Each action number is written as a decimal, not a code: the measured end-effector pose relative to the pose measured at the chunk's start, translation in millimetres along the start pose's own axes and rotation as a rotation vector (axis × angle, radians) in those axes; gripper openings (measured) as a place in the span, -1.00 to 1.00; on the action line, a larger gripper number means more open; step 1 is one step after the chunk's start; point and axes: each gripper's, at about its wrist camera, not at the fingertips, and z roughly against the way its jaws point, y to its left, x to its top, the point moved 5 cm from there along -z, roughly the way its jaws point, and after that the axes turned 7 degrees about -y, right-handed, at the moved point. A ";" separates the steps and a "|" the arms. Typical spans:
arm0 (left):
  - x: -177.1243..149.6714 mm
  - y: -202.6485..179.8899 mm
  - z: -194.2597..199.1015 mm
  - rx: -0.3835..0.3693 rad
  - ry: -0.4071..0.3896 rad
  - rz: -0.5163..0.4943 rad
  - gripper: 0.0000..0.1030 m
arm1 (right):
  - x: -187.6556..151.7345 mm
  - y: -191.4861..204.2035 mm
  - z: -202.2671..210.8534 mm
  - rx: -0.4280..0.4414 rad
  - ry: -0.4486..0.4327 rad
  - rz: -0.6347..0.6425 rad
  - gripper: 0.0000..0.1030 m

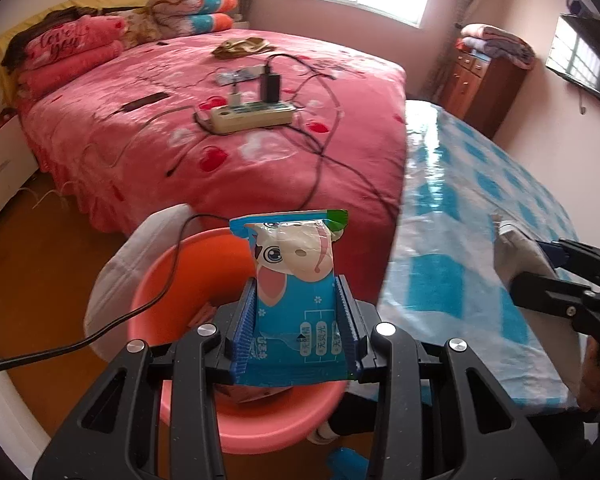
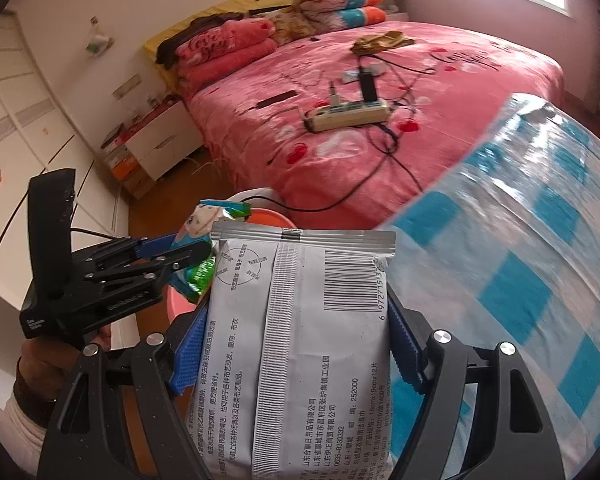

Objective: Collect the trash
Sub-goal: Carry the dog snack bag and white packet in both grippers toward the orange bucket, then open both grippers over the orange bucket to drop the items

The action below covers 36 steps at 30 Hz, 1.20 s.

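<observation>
My left gripper (image 1: 296, 320) is shut on a blue wet-wipe packet (image 1: 296, 280) with a cartoon face and holds it upright over an orange-pink plastic bin (image 1: 276, 416) on the floor. My right gripper (image 2: 300, 340) is shut on a grey foil packet (image 2: 300, 340) printed with a barcode and holds it beside the table. In the right wrist view the left gripper (image 2: 168, 254) with its blue packet (image 2: 198, 224) is at the left, above the bin (image 2: 268, 216). In the left wrist view the right gripper (image 1: 556, 268) with the grey packet (image 1: 520, 248) is at the right edge.
A table with a blue-checked plastic cover (image 1: 460, 216) stands to the right. A bed with a pink blanket (image 1: 220, 120) is behind, with a power strip (image 1: 246, 116) and cables on it. A black cable (image 1: 152, 300) crosses the bin. A white cloth (image 1: 116, 276) lies left of the bin.
</observation>
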 end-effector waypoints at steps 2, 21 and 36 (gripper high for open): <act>-2.4 7.6 -1.7 0.014 0.006 0.012 -0.23 | 2.3 7.1 -6.7 0.012 0.007 0.009 0.49; -15.8 63.5 -28.0 0.095 0.046 0.132 -0.23 | 29.9 55.9 -68.4 0.096 0.026 0.072 0.50; -20.3 80.8 -37.6 0.179 0.051 0.164 0.39 | 31.9 3.7 -56.5 0.051 -0.040 -0.106 0.78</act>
